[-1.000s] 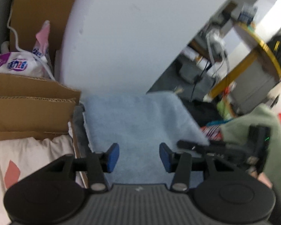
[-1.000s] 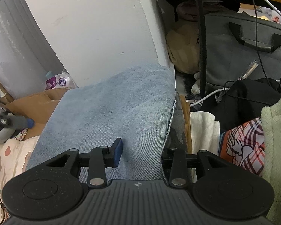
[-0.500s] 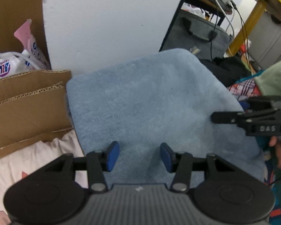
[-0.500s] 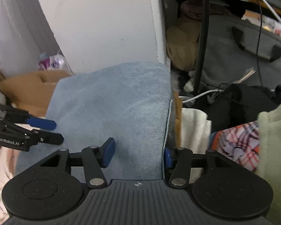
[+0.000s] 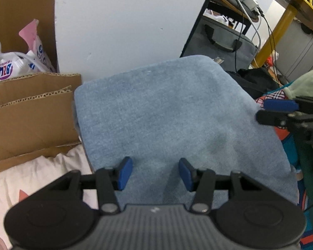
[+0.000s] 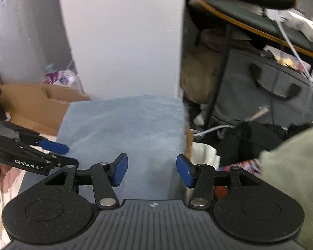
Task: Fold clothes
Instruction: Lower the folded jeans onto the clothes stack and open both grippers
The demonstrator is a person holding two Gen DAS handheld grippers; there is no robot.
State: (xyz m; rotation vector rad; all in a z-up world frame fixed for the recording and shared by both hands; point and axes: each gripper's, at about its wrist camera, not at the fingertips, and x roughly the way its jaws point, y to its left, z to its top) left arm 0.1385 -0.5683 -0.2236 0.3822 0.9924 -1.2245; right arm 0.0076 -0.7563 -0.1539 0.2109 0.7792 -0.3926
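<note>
Left wrist view shows the left gripper (image 5: 155,174) spread above the folded blue denim garment (image 5: 173,120), with the right gripper (image 6: 152,171) likewise spread over its right edge.

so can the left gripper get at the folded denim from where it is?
Probably yes. The left gripper hangs open right over the folded denim, nothing between them; the right gripper sits off at its right edge.

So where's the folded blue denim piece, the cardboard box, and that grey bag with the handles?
folded blue denim piece (image 5: 173,112), left wrist view, middle of its top face.
cardboard box (image 5: 31,112), left wrist view, its front flap.
grey bag (image 6: 267,95), right wrist view, its side below the handles.
</note>
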